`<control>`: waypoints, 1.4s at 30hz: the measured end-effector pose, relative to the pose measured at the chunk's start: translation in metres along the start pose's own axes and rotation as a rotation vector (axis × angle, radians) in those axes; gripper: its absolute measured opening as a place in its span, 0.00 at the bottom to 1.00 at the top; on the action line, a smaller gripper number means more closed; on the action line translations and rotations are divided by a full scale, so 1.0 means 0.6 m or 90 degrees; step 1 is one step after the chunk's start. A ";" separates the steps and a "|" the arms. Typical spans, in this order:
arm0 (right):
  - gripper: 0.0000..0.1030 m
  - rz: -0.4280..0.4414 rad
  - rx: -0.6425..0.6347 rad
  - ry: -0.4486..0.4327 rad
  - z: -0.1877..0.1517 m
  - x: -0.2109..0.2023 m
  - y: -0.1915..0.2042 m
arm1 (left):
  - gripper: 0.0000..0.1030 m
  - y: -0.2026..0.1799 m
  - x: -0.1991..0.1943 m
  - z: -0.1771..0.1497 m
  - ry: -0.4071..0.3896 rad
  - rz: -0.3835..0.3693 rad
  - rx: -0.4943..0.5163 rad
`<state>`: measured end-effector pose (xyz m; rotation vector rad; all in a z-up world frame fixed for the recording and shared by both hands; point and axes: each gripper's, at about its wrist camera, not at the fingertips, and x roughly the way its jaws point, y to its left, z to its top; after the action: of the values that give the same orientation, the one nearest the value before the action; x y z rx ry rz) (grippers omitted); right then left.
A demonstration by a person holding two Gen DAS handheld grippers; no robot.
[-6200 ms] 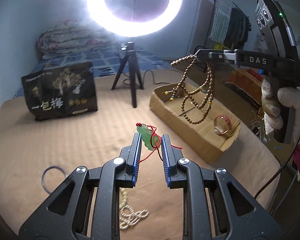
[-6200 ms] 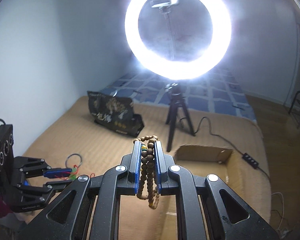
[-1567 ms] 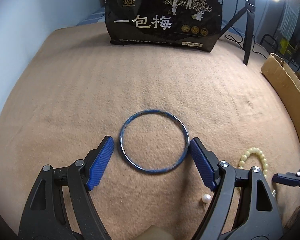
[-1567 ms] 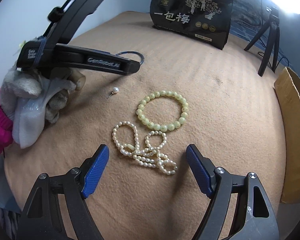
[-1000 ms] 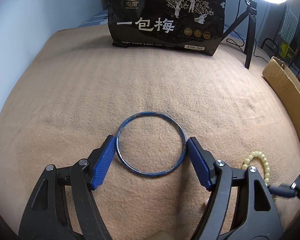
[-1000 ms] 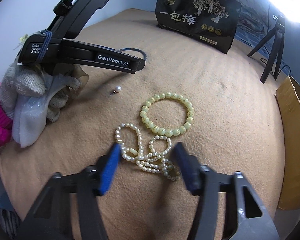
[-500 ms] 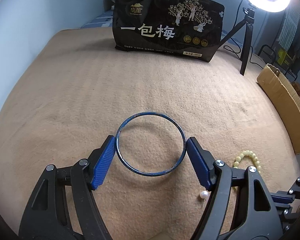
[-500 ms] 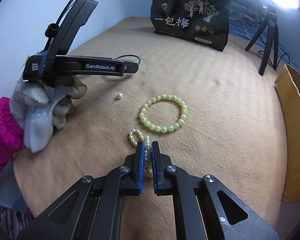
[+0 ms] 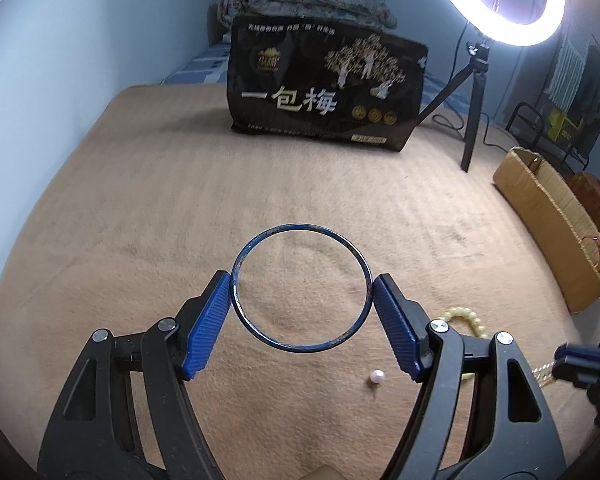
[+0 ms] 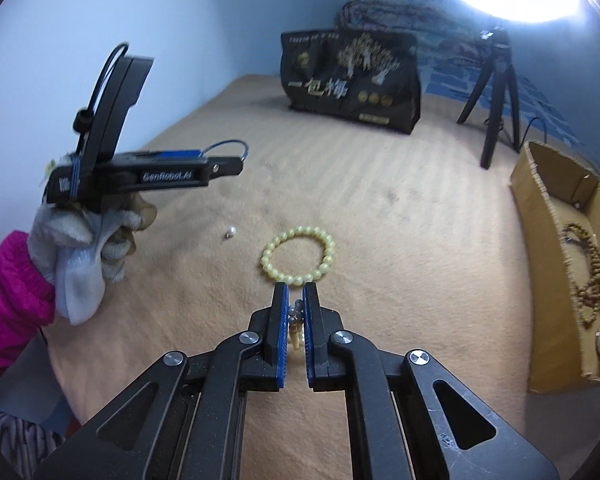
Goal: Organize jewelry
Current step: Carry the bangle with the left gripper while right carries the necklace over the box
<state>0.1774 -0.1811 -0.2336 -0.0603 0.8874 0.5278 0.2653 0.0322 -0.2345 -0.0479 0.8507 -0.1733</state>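
We hold the left gripper [image 9: 300, 304] with its blue ribbed pads pressed against the two sides of a thin dark-blue metal bangle [image 9: 300, 286], so the jaws stand wide but clamped on the ring. In the right wrist view the bangle [image 10: 226, 148] pokes out past the gripper's tip, clear of the tan ribbed blanket [image 10: 400, 240]. Our gloved left hand [image 10: 96, 236], with a pink sleeve behind it, grips the handle.

Our right gripper [image 10: 295, 300] has its jaws together on a strand of small cream pearls [image 10: 295, 326], which hangs between the pads; only a few beads show, so we cannot tell how much of the strand is off the blanket.

On the blanket, just beyond the right gripper's tips, lies a round bracelet of pale yellow beads [image 10: 299, 256]. To its left, apart from it, rests a single white pearl stud [image 10: 230, 231].

At the right edge sits an open brown cardboard box [image 10: 540, 232] with a string of brown wooden beads [image 10: 592, 280] inside. A black printed snack bag [image 9: 326, 84] stands at the far side, beside a black tripod [image 9: 474, 92] bearing a lit ring light [image 9: 496, 0].
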 end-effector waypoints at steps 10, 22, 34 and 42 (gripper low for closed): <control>0.05 -0.038 0.020 -0.062 0.019 -0.085 -0.051 | 0.72 -0.051 -0.049 0.020 -0.031 -0.042 0.016; 0.05 -0.123 0.066 -0.124 0.011 -0.194 -0.147 | 0.72 -0.165 -0.080 0.062 -0.062 -0.111 0.062; 0.05 -0.182 0.099 -0.160 0.001 -0.256 -0.229 | 0.72 -0.295 -0.057 0.102 -0.062 -0.166 0.098; 0.05 -0.187 0.107 -0.160 -0.002 -0.255 -0.263 | 0.72 -0.373 -0.039 0.128 -0.070 -0.184 0.118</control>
<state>0.1713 -0.3821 -0.1453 0.0290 0.6590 0.1792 0.2783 -0.1861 -0.1416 -0.0063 0.7114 -0.5163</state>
